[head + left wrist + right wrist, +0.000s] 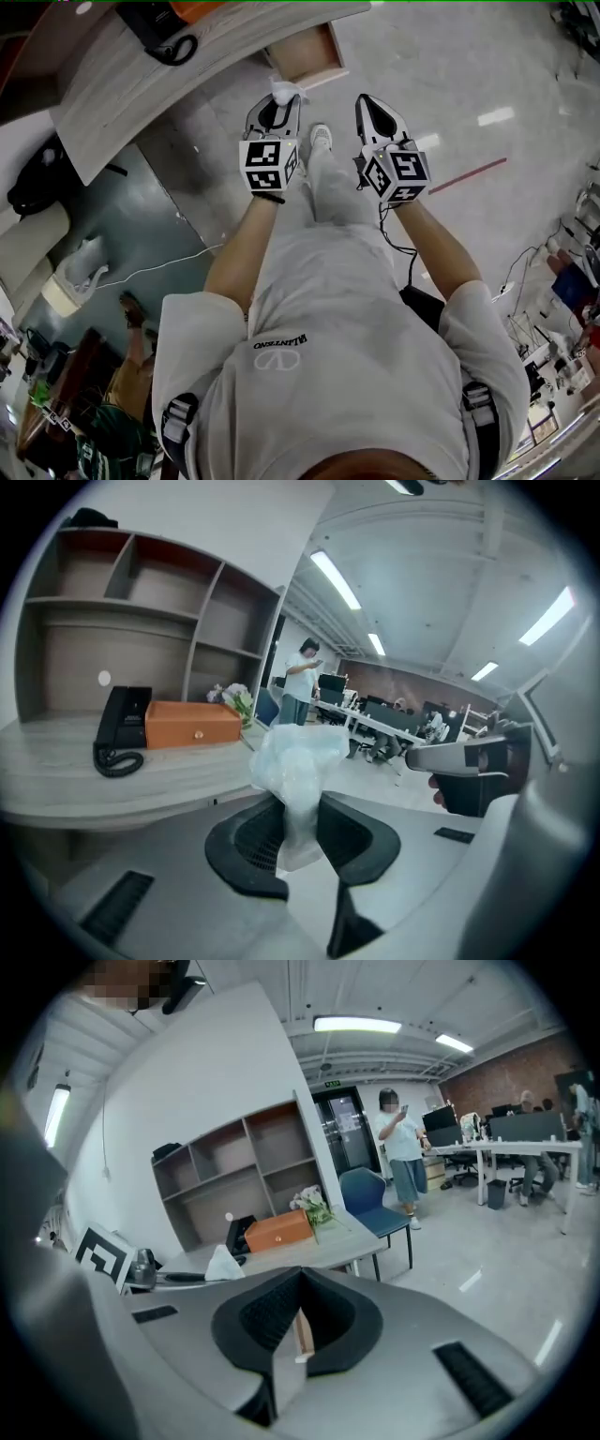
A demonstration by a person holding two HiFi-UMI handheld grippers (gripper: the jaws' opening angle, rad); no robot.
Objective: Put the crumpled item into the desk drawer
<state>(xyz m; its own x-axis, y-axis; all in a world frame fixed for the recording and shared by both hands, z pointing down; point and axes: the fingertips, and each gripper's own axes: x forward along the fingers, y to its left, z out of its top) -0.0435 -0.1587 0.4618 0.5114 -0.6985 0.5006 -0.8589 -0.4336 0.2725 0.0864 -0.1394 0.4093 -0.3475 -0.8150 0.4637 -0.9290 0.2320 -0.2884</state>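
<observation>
The crumpled item (295,761) is a wad of whitish, translucent plastic. My left gripper (300,829) is shut on its lower end, and the wad puffs out above the pads. In the head view the left gripper (280,101) holds the crumpled item (286,91) just short of the open wooden desk drawer (306,56), which sticks out from under the desk (141,103). My right gripper (367,101) hangs beside it to the right, apart from the drawer. Seen from its own camera, the right gripper (300,1279) is shut with nothing between its pads. That view also shows the crumpled item (223,1265) at the left.
On the curved grey desk top (84,775) stand a black telephone (120,731) and an orange box (192,724), with open shelves (141,621) behind. A blue chair (373,1199) stands by the desk end. A person (403,1152) stands farther back among office desks.
</observation>
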